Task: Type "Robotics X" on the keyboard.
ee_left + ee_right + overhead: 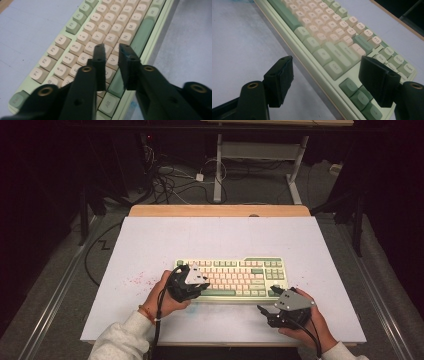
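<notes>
two sets of tongs working one keyboard (231, 279), which sits a bit right of centre toward the near edge of the pale surface (150, 240). from the high view, the left tongs (199, 285) hang over the keyboard's left end, hand tilted inward, probably so the tips can come down on the letter keys. the right tongs (263, 312) rest just off the keyboard's near right corner, low over the surface, looks like they're parked or waiting to steady the case. some reddish specks (136, 280) dot the surface to the left of the board.

left gripper view: the left tongs (113, 48) are nearly together, only a narrow gap between the jaws, tips right above the keys near the v key (113, 60), beside the green spacebar (140, 37). can't tell if they actually touch a key. my guess is that tight setting is for poking or pinching a single cap.

right gripper view: the right tongs (327, 71) are wide apart, holding nothing, the near right edge of the keyboard (332, 45) running between the jaws, arrow keys (359, 96) close to one of them. wide like that, they could straddle the case edge.
</notes>
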A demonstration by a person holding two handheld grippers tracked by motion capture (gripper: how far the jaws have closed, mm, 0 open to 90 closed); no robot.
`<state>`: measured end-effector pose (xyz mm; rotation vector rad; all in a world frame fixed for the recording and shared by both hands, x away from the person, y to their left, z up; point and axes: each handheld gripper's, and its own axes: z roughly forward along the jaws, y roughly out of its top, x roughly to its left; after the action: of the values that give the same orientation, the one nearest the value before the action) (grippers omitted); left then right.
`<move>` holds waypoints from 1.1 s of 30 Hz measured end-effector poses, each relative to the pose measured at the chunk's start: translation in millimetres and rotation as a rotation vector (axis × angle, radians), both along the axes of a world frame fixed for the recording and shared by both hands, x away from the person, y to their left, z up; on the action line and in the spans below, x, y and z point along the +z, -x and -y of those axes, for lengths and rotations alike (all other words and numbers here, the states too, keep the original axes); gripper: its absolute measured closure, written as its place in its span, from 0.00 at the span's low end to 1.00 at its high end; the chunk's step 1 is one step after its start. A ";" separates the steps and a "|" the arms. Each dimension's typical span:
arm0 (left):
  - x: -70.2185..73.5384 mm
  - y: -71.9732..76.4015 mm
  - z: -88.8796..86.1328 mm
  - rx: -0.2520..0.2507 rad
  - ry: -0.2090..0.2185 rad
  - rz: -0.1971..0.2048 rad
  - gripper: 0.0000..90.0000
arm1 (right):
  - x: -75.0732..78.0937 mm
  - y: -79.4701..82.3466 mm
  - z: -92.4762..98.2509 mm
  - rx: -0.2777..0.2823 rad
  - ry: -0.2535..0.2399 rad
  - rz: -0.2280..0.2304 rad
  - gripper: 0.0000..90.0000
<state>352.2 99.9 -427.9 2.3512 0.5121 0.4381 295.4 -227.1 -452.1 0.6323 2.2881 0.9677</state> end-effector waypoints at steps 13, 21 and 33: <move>0.1 8.9 -7.1 0.083 0.032 0.133 0.29 | 2.6 -2.3 3.8 -0.025 -0.014 0.012 0.32; 3.0 14.0 -17.2 0.104 0.064 0.175 0.23 | 2.7 -2.5 5.2 -0.028 -0.010 0.017 0.32; 4.6 22.2 -32.8 0.134 0.094 0.209 0.24 | 6.5 -2.8 7.4 -0.040 -0.018 0.030 0.32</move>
<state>330.0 132.6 -423.3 2.1581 0.5789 0.6985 298.2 -234.5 -445.6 0.6641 2.2350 0.9738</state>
